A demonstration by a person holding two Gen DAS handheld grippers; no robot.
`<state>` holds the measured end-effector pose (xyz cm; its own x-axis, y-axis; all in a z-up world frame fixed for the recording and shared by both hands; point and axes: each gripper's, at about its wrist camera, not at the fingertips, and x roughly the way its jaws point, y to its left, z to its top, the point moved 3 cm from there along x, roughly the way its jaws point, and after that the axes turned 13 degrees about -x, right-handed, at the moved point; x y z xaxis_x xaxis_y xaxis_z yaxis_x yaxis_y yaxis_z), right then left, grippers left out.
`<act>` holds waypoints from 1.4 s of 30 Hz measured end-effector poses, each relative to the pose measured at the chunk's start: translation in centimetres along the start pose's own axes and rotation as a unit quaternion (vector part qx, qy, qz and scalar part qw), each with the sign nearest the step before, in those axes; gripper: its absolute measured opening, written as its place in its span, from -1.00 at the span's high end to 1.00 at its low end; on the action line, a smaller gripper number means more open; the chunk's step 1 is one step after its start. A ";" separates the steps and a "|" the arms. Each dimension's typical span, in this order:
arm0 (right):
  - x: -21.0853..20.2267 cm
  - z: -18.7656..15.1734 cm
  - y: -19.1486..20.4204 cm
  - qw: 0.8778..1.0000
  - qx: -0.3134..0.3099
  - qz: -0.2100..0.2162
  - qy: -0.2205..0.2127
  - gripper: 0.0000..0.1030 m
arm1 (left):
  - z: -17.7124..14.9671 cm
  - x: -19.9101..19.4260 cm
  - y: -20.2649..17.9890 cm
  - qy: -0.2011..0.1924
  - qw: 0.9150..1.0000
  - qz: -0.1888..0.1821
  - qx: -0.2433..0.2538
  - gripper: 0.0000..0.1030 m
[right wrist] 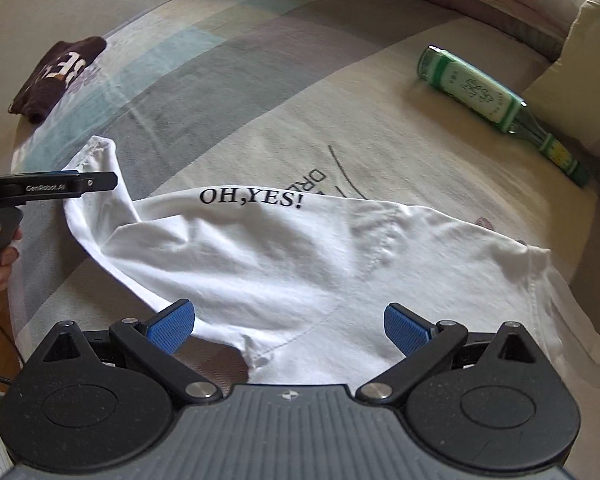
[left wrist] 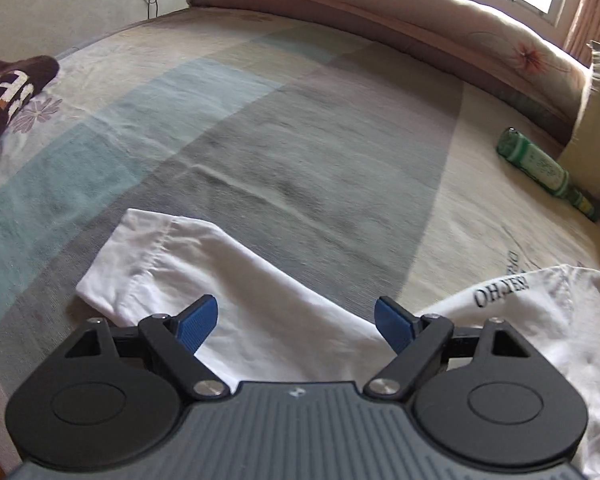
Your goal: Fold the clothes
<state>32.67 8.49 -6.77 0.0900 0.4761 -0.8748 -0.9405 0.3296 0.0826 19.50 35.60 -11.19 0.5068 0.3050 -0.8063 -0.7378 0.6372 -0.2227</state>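
A white T-shirt [right wrist: 300,264] printed "OH,YES!" lies crumpled on the bed near its front edge. One sleeve [left wrist: 148,264] stretches out flat to the left. My left gripper [left wrist: 296,320] hovers open just above that sleeve, its blue pads [left wrist: 198,326] wide apart and holding nothing. In the right wrist view the left gripper's black body [right wrist: 48,188] shows at the left edge, held by a hand [right wrist: 2,264]. My right gripper [right wrist: 290,324] is open over the shirt's near edge, close to the collar, with nothing between its fingers.
A folded brown garment [right wrist: 60,76] with white letters sits at the far left of the bed. A green glass bottle [right wrist: 496,108] lies on its side at the right, by a cushion [right wrist: 580,80]. Rolled quilts [left wrist: 380,12] line the far edge under a window.
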 end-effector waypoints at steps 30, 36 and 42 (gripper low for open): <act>10.5 9.6 9.8 0.918 -0.371 0.143 0.013 0.72 | -3.9 -4.5 5.4 0.010 0.996 0.047 -0.071 -0.67; 9.3 12.9 7.0 0.945 -0.314 0.081 -0.034 0.89 | -3.4 -4.6 5.4 0.009 0.995 0.029 -0.098 -0.67; 9.5 14.0 4.1 0.969 -0.242 0.035 -0.031 0.74 | -2.6 -4.0 5.6 0.010 0.992 0.008 -0.127 -0.67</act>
<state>34.20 25.76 -8.05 0.0256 0.5365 -0.8435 -0.9870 -0.1201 -0.1063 12.17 36.07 -10.61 0.4875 0.2969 -0.8211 -0.8349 0.4338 -0.3388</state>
